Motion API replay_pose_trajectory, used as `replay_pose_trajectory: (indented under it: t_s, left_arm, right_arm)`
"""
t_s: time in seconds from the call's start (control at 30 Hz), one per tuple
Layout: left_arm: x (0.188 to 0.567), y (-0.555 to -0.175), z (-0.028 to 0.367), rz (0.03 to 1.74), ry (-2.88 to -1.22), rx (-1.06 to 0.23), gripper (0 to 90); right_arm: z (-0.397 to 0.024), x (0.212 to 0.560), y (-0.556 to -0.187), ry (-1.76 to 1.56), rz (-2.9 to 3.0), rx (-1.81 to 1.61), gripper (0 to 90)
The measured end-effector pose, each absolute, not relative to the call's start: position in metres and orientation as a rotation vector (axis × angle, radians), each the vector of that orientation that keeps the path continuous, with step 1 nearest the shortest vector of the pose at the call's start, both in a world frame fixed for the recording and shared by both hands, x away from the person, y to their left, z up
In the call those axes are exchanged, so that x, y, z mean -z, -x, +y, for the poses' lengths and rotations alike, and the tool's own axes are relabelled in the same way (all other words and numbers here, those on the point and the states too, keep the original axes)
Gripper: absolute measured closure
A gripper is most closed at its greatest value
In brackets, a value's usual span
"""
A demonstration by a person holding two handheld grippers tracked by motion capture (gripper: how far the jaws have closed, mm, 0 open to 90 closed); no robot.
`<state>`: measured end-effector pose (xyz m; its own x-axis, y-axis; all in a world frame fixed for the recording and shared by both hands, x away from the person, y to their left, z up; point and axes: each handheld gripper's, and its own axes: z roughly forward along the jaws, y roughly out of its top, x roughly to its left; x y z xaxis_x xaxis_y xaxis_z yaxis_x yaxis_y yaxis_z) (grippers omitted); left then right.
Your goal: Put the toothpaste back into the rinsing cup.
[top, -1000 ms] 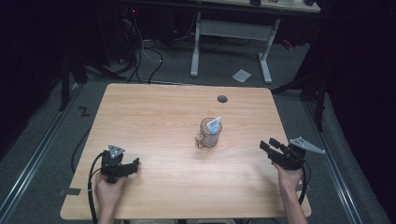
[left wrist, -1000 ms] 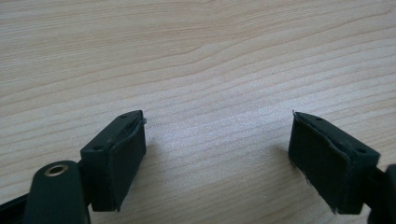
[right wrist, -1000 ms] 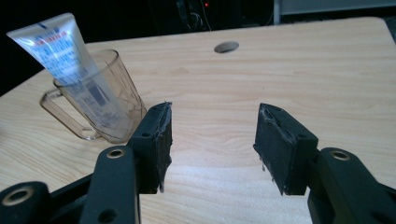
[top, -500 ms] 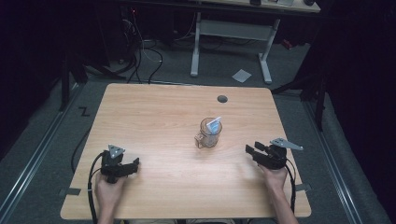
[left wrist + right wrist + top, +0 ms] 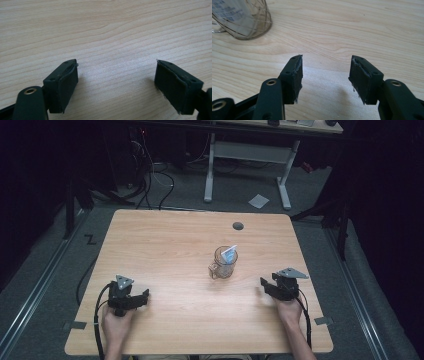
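right gripper (image 5: 264, 286) sits low right of the frame, jaws just opening with nothing between them, near the glass mug (image 5: 223, 263) at centre, while left gripper (image 5: 144, 296) gapes wide and empty lower left.

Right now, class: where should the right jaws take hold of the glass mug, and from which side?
Probably the mug's bare round wall, approached level from the right gripper's side: its handle points away toward the left, and a packet stands inside.
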<state>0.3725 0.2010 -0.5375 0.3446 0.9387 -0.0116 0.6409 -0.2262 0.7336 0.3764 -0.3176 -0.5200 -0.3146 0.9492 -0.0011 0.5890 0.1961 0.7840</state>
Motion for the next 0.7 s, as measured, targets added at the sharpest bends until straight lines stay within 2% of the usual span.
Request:
replay_pose_trajectory:
  t_s: [0.7]
  left_arm:
    - [0.538,-0.373,0.201,1.378,-1.958,-0.586,19.6]
  right_arm:
    - [-0.316,0.531,-0.383,-1.47,2.034,-0.859,37.5]
